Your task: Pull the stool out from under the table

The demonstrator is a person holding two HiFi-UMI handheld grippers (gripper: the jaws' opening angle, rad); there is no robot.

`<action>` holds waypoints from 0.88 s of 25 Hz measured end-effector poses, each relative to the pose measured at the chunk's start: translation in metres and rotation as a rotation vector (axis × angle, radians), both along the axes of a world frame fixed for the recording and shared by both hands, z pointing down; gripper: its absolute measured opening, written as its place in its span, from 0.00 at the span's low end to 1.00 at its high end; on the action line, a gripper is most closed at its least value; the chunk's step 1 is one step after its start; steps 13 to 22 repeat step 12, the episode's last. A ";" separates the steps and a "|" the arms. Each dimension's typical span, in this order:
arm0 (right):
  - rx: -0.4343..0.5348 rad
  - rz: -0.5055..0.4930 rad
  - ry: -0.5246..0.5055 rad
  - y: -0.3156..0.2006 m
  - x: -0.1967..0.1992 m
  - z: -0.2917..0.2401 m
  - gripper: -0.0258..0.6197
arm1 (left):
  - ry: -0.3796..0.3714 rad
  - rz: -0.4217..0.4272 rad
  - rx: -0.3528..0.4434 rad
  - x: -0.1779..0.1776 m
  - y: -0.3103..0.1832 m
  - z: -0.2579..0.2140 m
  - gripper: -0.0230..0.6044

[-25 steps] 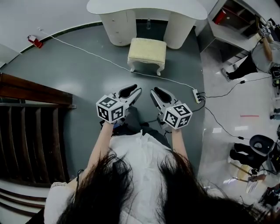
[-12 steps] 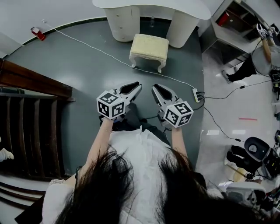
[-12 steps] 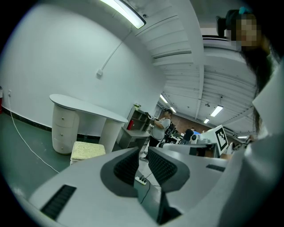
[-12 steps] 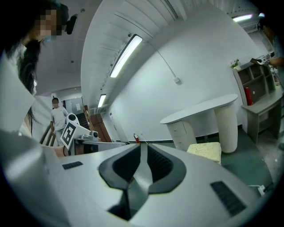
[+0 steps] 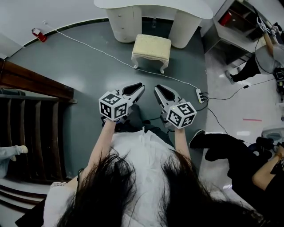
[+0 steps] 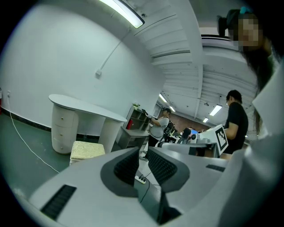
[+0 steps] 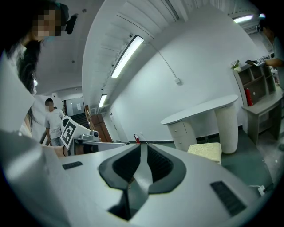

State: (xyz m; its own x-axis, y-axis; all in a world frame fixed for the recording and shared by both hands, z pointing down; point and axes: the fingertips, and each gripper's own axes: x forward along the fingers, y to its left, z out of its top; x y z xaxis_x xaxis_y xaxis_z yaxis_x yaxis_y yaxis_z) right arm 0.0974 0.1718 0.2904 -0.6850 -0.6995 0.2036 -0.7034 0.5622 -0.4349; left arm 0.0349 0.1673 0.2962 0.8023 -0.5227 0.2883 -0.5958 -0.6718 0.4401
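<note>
I have both pairs of jaws clenched on nothing. The left gripper (image 6: pixel 143 153) shows only a sliver of floor between its ribbed black pads (image 6: pixel 162 167), and the right gripper (image 7: pixel 143 148) has its pads drawn together. In the head view the two grippers sit side by side, close in front of my body, tips pointing to 12 o'clock.

At 12 o'clock, well apart from the tips, stands the cream cushioned stool (image 5: pixel 151 48) on curved white legs. It is in front of the knee gap of the white oval-topped table (image 5: pixel 155 6), with its far edge just at the gap between the two rounded pedestals.

A thin white cable (image 5: pixel 97 49) lies across the dark grey-green floor (image 5: pixel 88 75) between me and the stool. It runs from a small red object (image 5: pixel 37 33) at 10 o'clock, past the stool's near legs, to a white power strip (image 5: pixel 200 95) at 3 o'clock of the right gripper.

A dark wooden stair railing (image 5: pixel 31 88) fills 9 o'clock. A grey shelf unit (image 5: pixel 235 24) stands at 1 o'clock beside the table, with a person (image 5: pixel 266 48) next to it. At 4 o'clock a second person's black-clad leg (image 5: pixel 222 145) reaches onto the pale floor.
</note>
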 end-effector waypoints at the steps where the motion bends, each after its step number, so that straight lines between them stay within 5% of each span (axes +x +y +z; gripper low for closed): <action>1: -0.001 -0.002 0.001 0.000 0.000 0.001 0.14 | 0.001 0.000 -0.001 0.001 0.001 0.000 0.16; 22: -0.017 -0.022 0.005 -0.005 -0.009 0.005 0.14 | 0.001 -0.018 -0.018 -0.007 -0.005 0.002 0.16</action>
